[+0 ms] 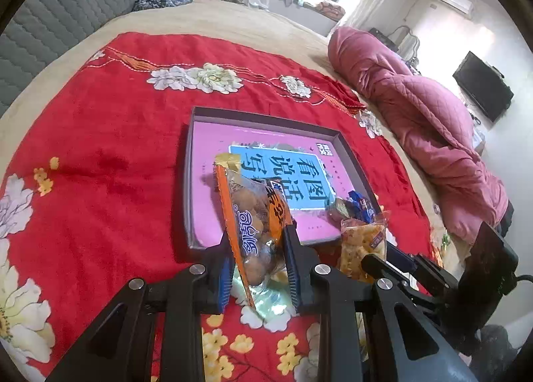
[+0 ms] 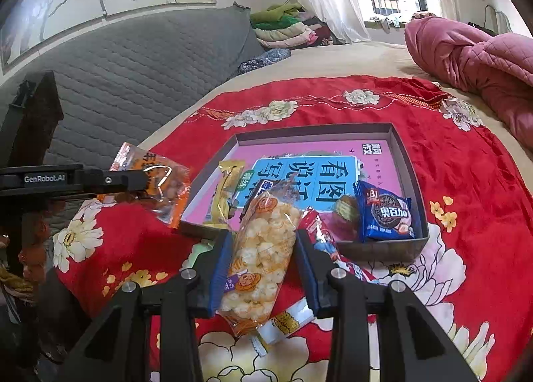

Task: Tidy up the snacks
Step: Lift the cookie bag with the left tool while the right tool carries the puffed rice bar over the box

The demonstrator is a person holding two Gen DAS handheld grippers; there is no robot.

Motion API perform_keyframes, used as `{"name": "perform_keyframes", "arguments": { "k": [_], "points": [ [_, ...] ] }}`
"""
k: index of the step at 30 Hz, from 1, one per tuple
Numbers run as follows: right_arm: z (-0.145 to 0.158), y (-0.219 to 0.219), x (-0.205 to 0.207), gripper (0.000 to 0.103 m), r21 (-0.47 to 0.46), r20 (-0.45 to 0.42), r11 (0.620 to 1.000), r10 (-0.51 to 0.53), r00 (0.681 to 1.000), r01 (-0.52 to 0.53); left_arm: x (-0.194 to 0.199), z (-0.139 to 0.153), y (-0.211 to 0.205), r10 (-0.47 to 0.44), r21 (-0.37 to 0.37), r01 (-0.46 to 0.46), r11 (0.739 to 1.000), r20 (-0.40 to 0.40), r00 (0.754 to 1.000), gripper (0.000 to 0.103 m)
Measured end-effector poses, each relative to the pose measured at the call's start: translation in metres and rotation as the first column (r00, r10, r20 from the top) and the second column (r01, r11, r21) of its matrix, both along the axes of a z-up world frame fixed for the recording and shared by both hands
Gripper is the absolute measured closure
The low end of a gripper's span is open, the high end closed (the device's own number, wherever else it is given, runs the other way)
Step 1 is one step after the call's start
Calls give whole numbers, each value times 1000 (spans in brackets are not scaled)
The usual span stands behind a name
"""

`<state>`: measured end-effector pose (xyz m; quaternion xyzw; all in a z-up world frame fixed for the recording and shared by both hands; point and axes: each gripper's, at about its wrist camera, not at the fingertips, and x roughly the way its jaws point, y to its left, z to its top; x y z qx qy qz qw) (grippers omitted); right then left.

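Both tools are loaded: the left tool (image 1: 258,258) is clamped on an orange-edged packet of brown nuts (image 1: 253,215), and the right tool (image 2: 263,268) is clamped on a clear packet of puffed rice cake (image 2: 263,248). Each packet is pinched across its middle, lengthwise along the pads, probably so the soft wrapper hangs steady and does not fold while it is carried. Both are held above the red flowered blanket (image 2: 466,182) on the bed, just short of the near wall of the shallow grey box (image 2: 408,162), which looks like the collecting place for the snacks; its floor is a pink printed sheet. Inside the box I count three items for certain: one blue biscuit packet (image 2: 386,212), one small round cake in clear wrap (image 2: 346,210), and one yellow packet (image 2: 226,195) at the near left corner. Outside it, on the blanket beneath the right tool, lie one red wrapper (image 2: 321,235) and one white-and-gold stick packet (image 2: 289,318); others may be hidden under the tools.
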<state>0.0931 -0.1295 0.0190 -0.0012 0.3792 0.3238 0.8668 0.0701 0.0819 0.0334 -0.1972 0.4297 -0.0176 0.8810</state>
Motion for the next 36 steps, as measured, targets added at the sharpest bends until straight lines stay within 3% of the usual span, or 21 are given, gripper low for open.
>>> {"name": "perform_keyframes", "arguments": {
  "k": [9, 13, 19, 23, 36],
  "points": [
    [3, -9, 12, 64, 68, 8, 997, -35, 999, 34, 24, -6, -2, 19, -1, -19, 1000, 1, 1000, 75],
    [6, -13, 21, 72, 101, 15, 993, -60, 998, 58, 34, -12, -2, 29, -5, -29, 1000, -8, 1000, 75],
    [-6, -7, 37, 72, 52, -6, 996, -68, 998, 69, 50, -27, -4, 33, -8, -33, 999, -32, 999, 75],
    [-5, 0, 40, 73, 30, 25, 998, -55, 998, 55, 56, -32, -5, 30, -13, -31, 999, -35, 999, 75],
    [-7, -13, 76, 73, 152, -28, 975, -158, 987, 160, 69, -43, -3, 42, -23, -43, 999, -52, 998, 75]
  ]
}}
